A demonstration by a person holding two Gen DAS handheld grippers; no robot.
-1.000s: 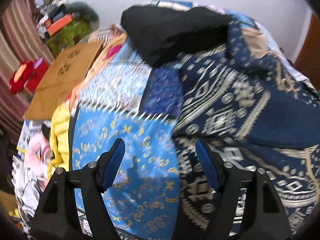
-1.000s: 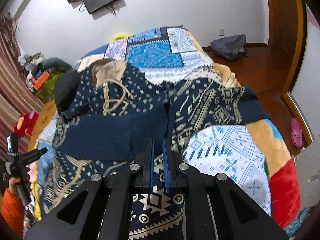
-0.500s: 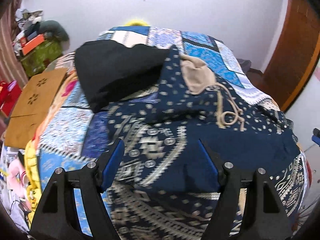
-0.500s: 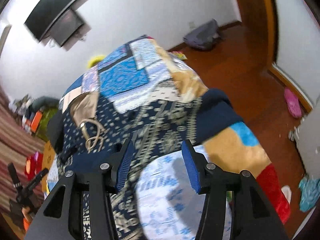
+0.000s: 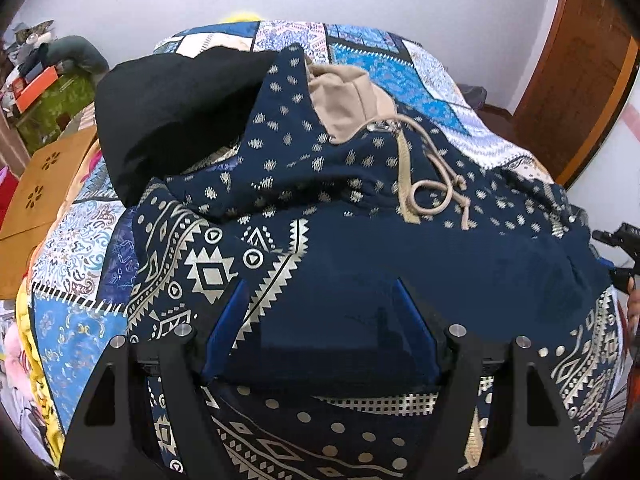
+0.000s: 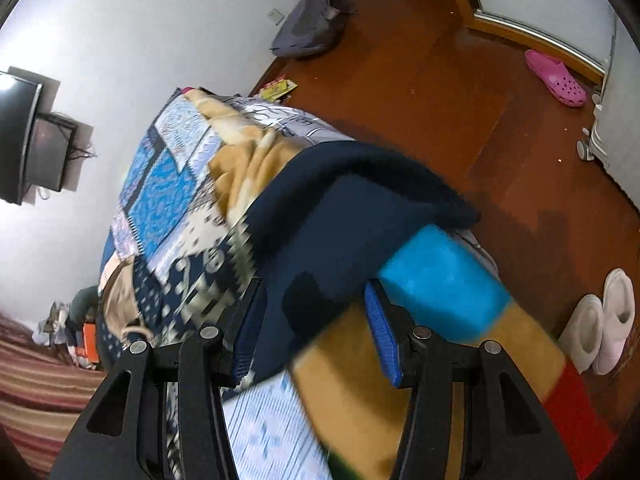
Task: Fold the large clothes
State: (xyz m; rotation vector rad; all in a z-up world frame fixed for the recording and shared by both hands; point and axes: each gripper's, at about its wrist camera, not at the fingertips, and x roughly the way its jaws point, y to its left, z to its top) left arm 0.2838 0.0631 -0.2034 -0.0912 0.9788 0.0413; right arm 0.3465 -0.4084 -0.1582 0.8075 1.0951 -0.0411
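Hoodie [image 5: 360,240] filling the left wrist view, lying spread over the quilt [image 5: 80,320] on the bed: navy, printed with pale geometric bands and small diamonds, tan-lined hood [image 5: 344,104] turned up, drawstring [image 5: 436,192] looping over the chest. Black garment [image 5: 172,112] bunching just behind the hood. Left gripper [image 5: 320,328] hovering above the plain navy middle, jaws standing wide apart, gripping nothing. Showing only here: right gripper at the far right edge [image 5: 616,248].

Right wrist view looking instead across the bed's side to the floor: pink clog [image 6: 556,78], pale slippers [image 6: 600,320], grey bag [image 6: 308,28], wall screen [image 6: 24,136]. Sleeve [image 6: 360,208] of the hoodie, blurred, draping over the bed edge. Right gripper [image 6: 312,332] with jaws having just been opening from shut, now standing partly apart, straddling the sleeve without pinching it.

Differing from a second ago: left view now centring on the hoodie rather than the quilt; right view tilting toward the floor.
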